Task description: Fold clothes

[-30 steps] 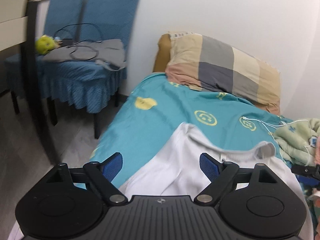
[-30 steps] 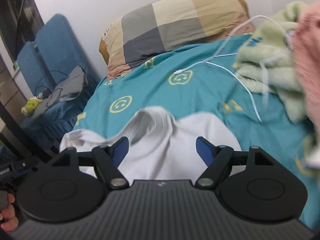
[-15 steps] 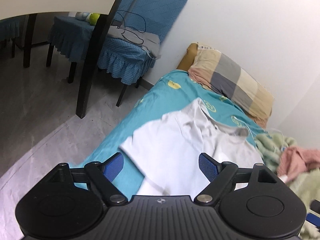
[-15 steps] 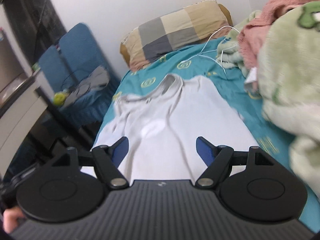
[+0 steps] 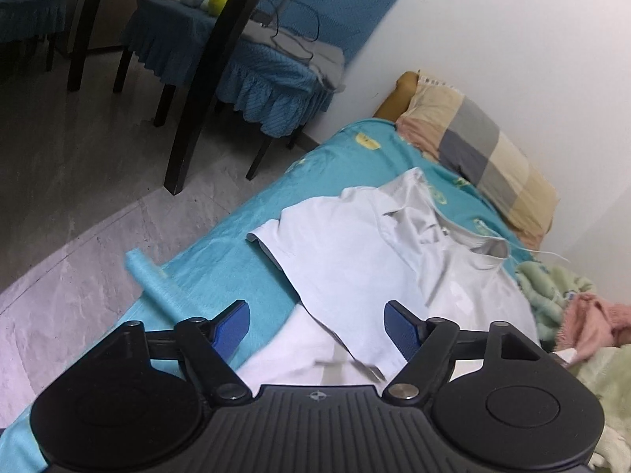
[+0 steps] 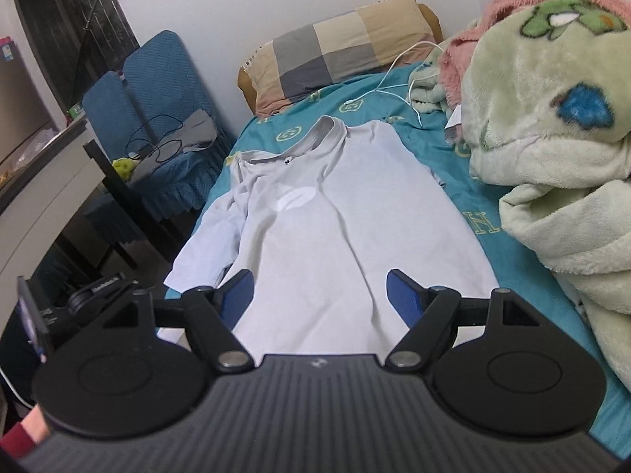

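Observation:
A pale grey polo shirt [image 6: 335, 216] lies spread front up on the teal bed sheet [image 6: 441, 181], collar toward the pillow. In the left wrist view the polo shirt [image 5: 355, 252] has its left sleeve folded over near the bed's edge. My left gripper [image 5: 317, 321] is open above the shirt's lower left part, nothing between its blue pads. My right gripper [image 6: 319, 293] is open over the shirt's hem, also holding nothing. The left gripper's body [image 6: 90, 295] shows at the lower left of the right wrist view.
A checked pillow [image 6: 343, 43] lies at the head of the bed. Fluffy green blankets [image 6: 552, 126] and a pink one [image 6: 512, 4] are piled along the right side, with a white cable [image 6: 398, 82] nearby. Blue-covered chairs [image 5: 276, 55] and a dark table leg [image 5: 209, 79] stand left of the bed.
Both grippers have pulled back from the collar end toward the foot of the bed, so the whole shirt now shows spread flat. Both stayed open.

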Motion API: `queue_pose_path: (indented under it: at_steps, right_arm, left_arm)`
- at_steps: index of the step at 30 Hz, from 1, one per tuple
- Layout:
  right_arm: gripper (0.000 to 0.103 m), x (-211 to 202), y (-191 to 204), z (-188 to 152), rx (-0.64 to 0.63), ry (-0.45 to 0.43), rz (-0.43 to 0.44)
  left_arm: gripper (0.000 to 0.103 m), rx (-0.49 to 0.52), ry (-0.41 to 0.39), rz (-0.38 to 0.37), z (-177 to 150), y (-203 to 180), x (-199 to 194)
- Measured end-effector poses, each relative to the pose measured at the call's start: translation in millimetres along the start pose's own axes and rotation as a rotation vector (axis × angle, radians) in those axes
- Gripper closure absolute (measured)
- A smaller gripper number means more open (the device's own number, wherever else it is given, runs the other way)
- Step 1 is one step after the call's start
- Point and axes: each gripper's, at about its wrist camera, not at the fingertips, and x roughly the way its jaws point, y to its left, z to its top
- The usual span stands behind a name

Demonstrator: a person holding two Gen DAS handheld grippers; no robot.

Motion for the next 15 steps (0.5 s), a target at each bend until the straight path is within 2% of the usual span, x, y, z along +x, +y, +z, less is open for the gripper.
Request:
queue_pose_path:
  at_steps: [3, 7, 9, 10, 12, 13, 15]
  right_arm:
    - [0.027, 20, -11, 1, 0.038, 0.015, -0.005]
    - [0.027, 47, -27, 4, 0.094, 0.039, -0.014]
    - [0.027, 61, -35, 5, 0.121, 0.052, -0.018]
    - [0.027, 68, -38, 5, 0.130, 0.061, -0.021]
    - [0.027, 80, -41, 5, 0.143, 0.078, -0.030]
    - [0.027, 84, -42, 5, 0.152, 0.083, -0.034]
    - [0.027, 88, -43, 5, 0.171, 0.089, -0.031]
  left_arm:
    - [0.030, -0.043, -0.002, -0.002, 7, 4, 34]
    - [0.037, -0.102, -0.004, 0.001, 17, 6, 79]
    - [0.042, -0.080, -0.022, 0.034, 21, 1, 94]
    - [0.048, -0.062, -0.036, 0.054, 22, -2, 100]
    - [0.079, -0.021, -0.041, 0.090, 27, -7, 110]
    - [0.102, -0.003, -0.038, 0.102, 31, -8, 113]
    - [0.101, 0.022, -0.040, 0.109, 42, -10, 115]
